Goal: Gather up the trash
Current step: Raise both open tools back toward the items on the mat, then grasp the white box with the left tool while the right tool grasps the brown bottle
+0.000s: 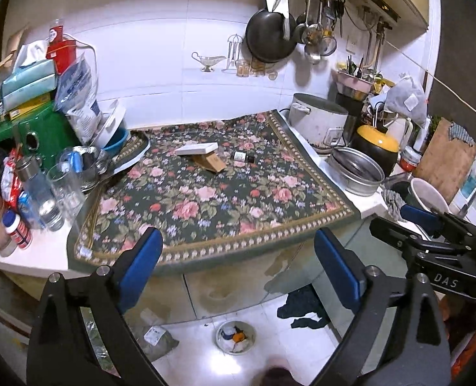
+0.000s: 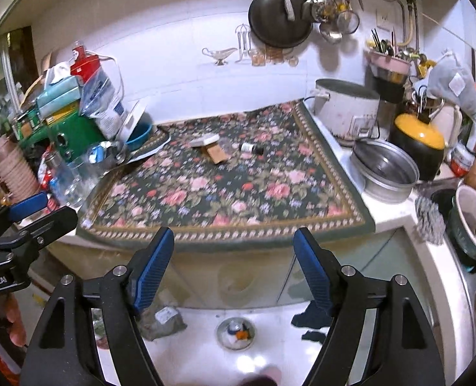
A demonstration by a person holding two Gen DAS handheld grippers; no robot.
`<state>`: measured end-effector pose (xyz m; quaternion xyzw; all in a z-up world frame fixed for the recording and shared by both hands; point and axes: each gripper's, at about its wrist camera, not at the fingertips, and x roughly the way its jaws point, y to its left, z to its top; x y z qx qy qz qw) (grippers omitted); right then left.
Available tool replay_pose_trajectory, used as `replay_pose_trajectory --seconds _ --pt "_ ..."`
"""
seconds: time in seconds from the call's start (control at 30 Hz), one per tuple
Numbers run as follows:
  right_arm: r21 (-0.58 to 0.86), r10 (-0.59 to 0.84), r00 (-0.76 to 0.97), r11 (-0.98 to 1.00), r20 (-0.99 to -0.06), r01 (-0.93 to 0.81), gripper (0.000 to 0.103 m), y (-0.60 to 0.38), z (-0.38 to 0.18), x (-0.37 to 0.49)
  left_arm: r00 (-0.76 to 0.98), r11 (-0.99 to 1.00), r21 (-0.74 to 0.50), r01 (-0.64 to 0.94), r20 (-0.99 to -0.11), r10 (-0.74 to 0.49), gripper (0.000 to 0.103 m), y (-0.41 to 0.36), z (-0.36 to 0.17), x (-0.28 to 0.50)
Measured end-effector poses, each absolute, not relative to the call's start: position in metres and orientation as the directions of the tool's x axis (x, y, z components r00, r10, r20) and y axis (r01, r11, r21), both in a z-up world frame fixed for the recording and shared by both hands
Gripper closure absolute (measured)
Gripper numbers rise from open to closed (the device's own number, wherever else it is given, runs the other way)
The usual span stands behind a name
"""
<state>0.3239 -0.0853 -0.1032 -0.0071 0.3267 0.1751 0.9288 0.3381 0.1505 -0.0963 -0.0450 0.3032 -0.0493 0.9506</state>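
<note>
A flat white box [image 1: 196, 149] rests on a brown card piece [image 1: 211, 161] at the back of the floral cloth [image 1: 205, 202], with a small dark-capped bottle [image 1: 244, 156] just to their right. The right wrist view shows the same box [image 2: 204, 140], card [image 2: 217, 154] and bottle [image 2: 252, 148]. My left gripper [image 1: 238, 241] hangs open and empty in front of the counter edge, well short of them. My right gripper [image 2: 234, 238] is open and empty too, beside the left one. On the floor below stands a small bowl [image 1: 218, 337] holding scraps.
Bottles, a glass [image 1: 59, 193], bags and boxes crowd the counter's left end. A white pot [image 1: 316, 119], a steel basin [image 1: 356, 170] and a yellow-lidded cooker [image 1: 377, 146] stand at the right. On the floor lie a dark rag [image 1: 302, 308] and a grey packet [image 1: 159, 337].
</note>
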Motion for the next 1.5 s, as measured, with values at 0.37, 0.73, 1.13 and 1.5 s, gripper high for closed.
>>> replay_pose_trajectory --seconds 0.37,0.73,1.13,1.5 --pt "0.115 0.375 0.715 0.915 -0.59 -0.386 0.029 -0.105 -0.097 0.432 0.808 0.989 -0.137 -0.049 -0.588 -0.042 0.007 0.139 -0.093 0.457" --pt "0.094 0.426 0.62 0.864 -0.659 -0.495 0.029 -0.1 -0.106 0.554 0.737 0.95 -0.198 -0.243 -0.675 0.048 0.007 0.148 -0.12 0.579" --pt "0.111 0.353 0.554 0.899 -0.754 -0.423 0.029 -0.075 -0.154 0.634 0.635 0.918 -0.21 -0.336 -0.77 0.056 0.007 0.171 -0.193 0.72" --pt "0.11 0.3 0.497 0.921 -0.814 -0.375 0.029 -0.047 -0.189 0.695 0.537 0.89 -0.138 -0.434 -0.833 0.133 0.019 0.186 -0.253 0.819"
